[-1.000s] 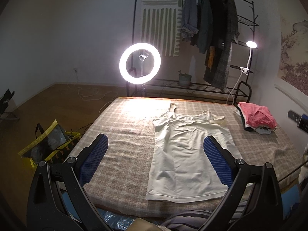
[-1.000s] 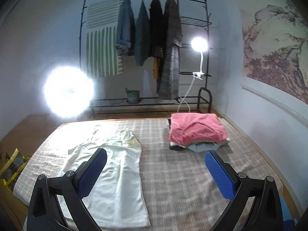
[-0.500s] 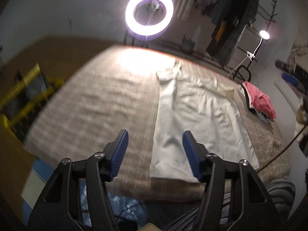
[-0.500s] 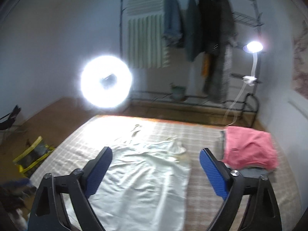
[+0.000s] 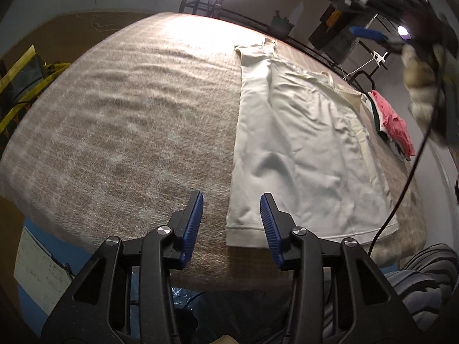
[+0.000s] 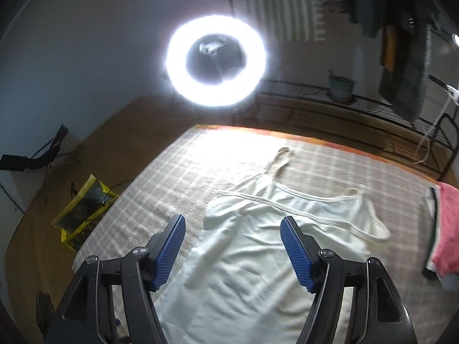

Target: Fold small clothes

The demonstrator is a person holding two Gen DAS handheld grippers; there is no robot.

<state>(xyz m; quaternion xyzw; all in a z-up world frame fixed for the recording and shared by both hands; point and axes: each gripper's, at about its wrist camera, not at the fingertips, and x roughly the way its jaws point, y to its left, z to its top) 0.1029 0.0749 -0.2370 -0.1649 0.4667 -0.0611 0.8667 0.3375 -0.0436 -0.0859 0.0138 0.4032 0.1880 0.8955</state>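
We see a wood-floored room with a clothes rack (image 6: 401, 66) along the far wall and a glowing ring light (image 6: 215, 60) at the end of a bed (image 5: 114, 120) covered in a beige checked blanket. On it a white camisole (image 5: 301, 149) lies flat, straps toward the light; a pink-topped stack of folded clothes (image 5: 391, 123) sits near its right. Our left gripper (image 5: 231, 215) brackets the near hem corner, jaws apart and just narrowing, nothing pinched. Our right gripper (image 6: 233, 242) hovers over the upper chest, likewise apart and narrowing.
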